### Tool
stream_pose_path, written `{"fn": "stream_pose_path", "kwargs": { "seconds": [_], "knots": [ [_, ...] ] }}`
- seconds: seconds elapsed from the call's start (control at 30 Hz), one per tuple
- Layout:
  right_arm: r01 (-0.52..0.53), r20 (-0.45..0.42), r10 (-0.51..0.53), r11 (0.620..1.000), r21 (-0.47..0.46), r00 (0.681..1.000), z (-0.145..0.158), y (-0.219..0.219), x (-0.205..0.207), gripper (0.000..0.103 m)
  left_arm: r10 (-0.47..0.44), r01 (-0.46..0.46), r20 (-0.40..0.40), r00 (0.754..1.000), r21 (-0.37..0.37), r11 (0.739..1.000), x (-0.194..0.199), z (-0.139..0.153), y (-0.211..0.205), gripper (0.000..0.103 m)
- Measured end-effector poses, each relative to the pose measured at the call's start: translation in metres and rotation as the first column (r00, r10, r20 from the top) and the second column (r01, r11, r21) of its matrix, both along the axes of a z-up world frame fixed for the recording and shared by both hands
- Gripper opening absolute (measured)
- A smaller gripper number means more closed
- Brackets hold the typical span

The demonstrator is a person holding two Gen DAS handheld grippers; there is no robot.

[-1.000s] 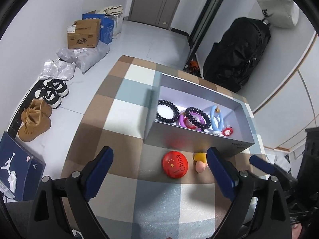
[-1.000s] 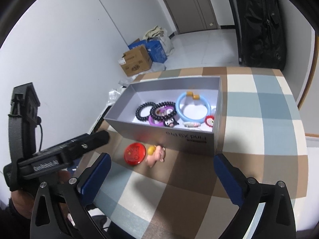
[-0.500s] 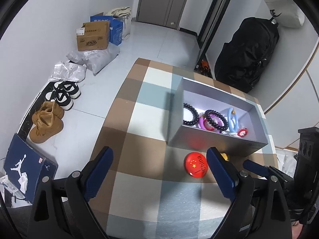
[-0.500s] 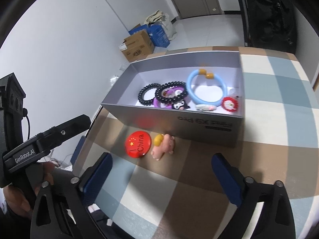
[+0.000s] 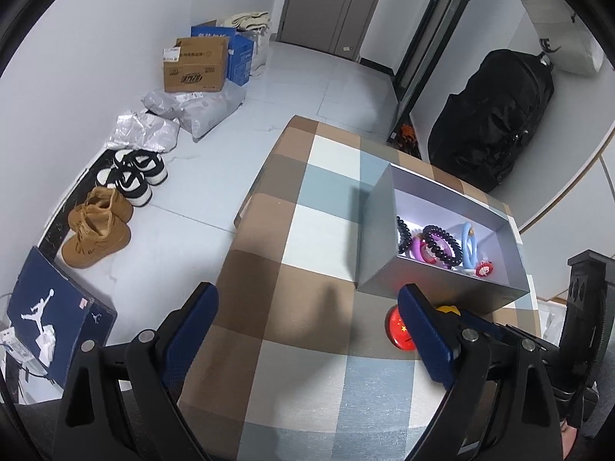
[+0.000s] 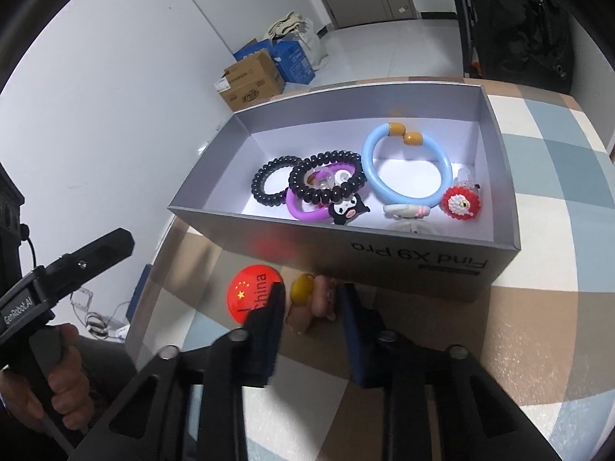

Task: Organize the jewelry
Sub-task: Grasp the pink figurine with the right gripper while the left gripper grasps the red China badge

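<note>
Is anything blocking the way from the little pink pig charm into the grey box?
Only the box's near wall stands between the pig charm and the inside; the top is open, and the red badge lies off to the side.

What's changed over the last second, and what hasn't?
The right gripper came down to the pink pig charm and its jaws are closing around it. The left gripper stays open and empty. The red badge and grey box haven't moved.

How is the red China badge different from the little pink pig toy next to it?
The red China badge is flat, round and shiny; the pink pig toy is lumpy, with a yellow bit on top. The pig sits between the right gripper and its closing fingers; the badge lies just outside them. Both lie on the checked tablecloth, outside the box.
</note>
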State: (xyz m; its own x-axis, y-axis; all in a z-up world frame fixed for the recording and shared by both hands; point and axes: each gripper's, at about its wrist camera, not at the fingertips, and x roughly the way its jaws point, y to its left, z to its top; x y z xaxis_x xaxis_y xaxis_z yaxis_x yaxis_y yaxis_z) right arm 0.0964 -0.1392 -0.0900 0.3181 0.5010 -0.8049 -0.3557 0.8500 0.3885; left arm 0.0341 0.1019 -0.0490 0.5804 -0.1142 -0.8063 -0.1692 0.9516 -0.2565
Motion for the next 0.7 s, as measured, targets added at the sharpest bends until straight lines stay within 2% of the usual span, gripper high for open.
{"fn": "stream_pose_path", "kwargs": {
  "seconds": [0.13,0.27,0.4,0.7],
  "knots": [
    [0.002,0.007,-0.002,1.000,-0.009,1.000,0.000,0.001,0.002,0.024,0.004,-0.005,-0.010,1.000,-0.025,1.000,0.002,-0.003,0.002,0.092],
    [0.001,0.013,-0.001,1.000,-0.008,1.000,0.003,0.001,0.000,0.024,-0.019,0.019,0.009,1.000,-0.008,1.000,0.001,0.000,-0.003,0.092],
    [-0.005,0.022,0.005,1.000,0.009,1.000,0.009,0.003,0.001,0.024,-0.063,0.063,0.007,0.998,0.012,0.998,0.001,-0.003,-0.012,0.092],
    [-0.005,0.040,0.002,0.998,0.069,0.999,0.026,-0.012,-0.003,0.024,-0.186,0.185,-0.059,0.981,-0.017,0.983,0.006,-0.018,-0.039,0.092]
  ]
}}
